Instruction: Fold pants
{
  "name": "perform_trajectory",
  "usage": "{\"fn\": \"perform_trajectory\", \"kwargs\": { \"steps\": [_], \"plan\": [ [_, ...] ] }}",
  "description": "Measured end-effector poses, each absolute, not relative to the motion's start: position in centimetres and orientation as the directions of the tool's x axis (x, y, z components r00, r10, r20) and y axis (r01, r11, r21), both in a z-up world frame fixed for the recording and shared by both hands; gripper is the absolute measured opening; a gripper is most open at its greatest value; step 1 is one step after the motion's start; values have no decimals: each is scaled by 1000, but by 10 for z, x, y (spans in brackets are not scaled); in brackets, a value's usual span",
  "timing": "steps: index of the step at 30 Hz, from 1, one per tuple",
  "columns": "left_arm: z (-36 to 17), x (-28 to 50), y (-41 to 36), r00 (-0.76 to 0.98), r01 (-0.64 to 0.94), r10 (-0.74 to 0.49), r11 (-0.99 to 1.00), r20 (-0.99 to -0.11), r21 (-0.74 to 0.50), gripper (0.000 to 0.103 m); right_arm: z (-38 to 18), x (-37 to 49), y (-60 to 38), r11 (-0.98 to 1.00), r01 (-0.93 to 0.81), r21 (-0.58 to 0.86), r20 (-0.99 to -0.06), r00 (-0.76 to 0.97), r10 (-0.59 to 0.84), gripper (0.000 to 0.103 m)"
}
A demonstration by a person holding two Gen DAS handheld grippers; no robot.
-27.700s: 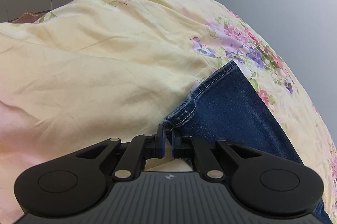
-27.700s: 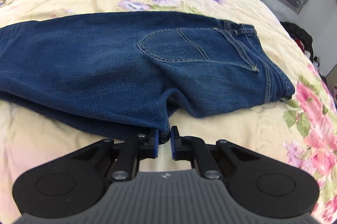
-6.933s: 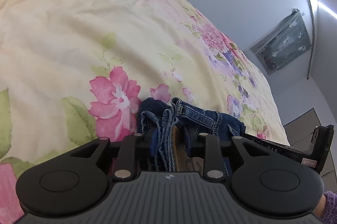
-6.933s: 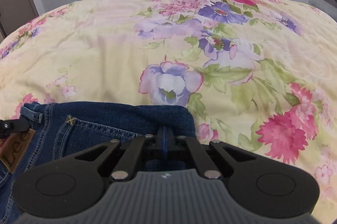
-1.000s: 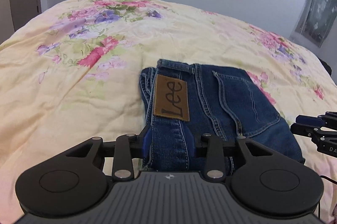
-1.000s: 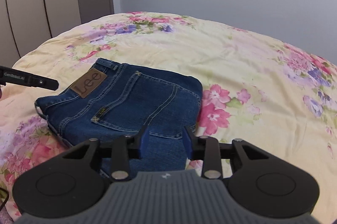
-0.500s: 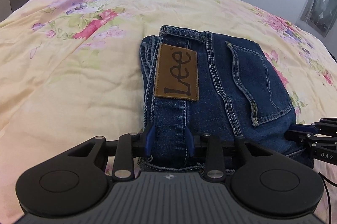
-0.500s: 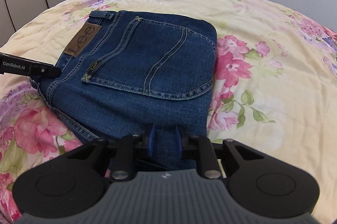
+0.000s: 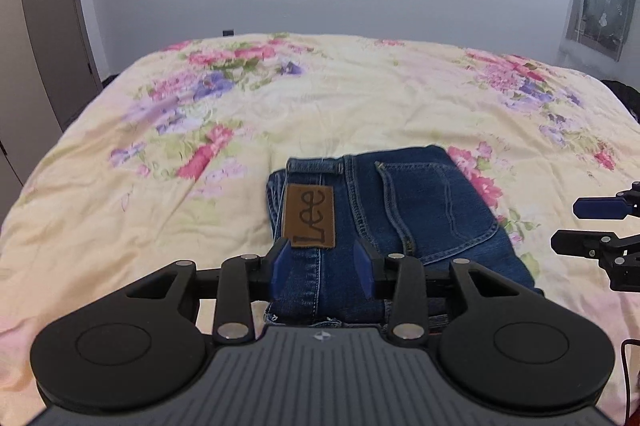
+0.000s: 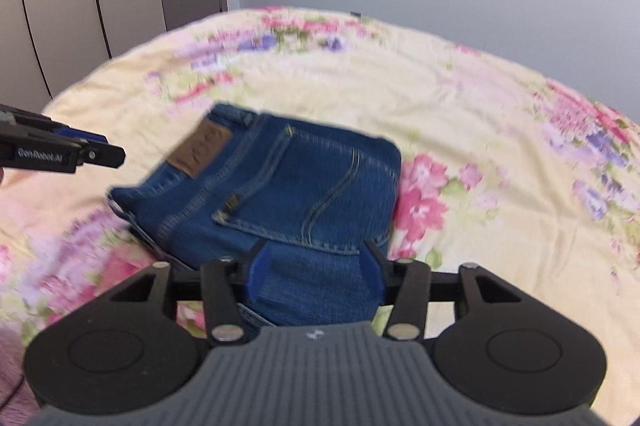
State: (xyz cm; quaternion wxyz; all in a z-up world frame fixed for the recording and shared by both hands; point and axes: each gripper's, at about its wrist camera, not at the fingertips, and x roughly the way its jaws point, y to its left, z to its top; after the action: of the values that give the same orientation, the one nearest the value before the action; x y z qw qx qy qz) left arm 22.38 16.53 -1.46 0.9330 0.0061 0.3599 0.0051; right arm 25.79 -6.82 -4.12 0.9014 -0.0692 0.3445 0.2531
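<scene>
- Lying as a compact folded bundle, the dark blue denim pants rest on the pale yellow floral bedspread, brown leather waistband patch facing up and a back pocket showing.
- Left tongs are opening; their blue pads frame the near edge of the denim without pressing it, so nothing is gripped.
- Right tongs are opening too, spread wide above the near corner of the bundle and holding nothing.
- Judged from the neat stack, the folding looks finished or close to it.
- Risk: a pad snagging a hem or belt loop as the tongs pull away could drag the top layer and spring the fold open.
- Risk: the soft, wrinkled bedspread gives little support, so a nudge might tip the stack askew.
- Hidden: each tool's body covers the nearest edge of the pants, so whether the lower layers line up cannot be told.
- The right wrist view is motion-blurred; the patch lettering is unreadable there.
- Only a sliver of purple sleeve shows at that view's corner.
</scene>
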Motion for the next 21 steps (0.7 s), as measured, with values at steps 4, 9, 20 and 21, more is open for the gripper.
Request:
{"fn": "perform_trajectory", "kwargs": {
  "steps": [4,9,20,21],
  "plan": [
    [20,191,144,798,17,11,999,-602,40,56,-7,221,-85,865,-496,76,-595,674,438,62],
    [54,138,119,873,31,-14,999,-488,26,82,24,167,-108,869,-484,106,-525,715,462,69],
    [38,71,80,860,-105,145,988,-490,109,101,17,76,-127,915,-383,126,-403,823,400,81],
    [34,68,81,856,-129,161,987,-492,99,101,11,71,-127,920,-370,128,-412,824,389,81]
  ]
}}
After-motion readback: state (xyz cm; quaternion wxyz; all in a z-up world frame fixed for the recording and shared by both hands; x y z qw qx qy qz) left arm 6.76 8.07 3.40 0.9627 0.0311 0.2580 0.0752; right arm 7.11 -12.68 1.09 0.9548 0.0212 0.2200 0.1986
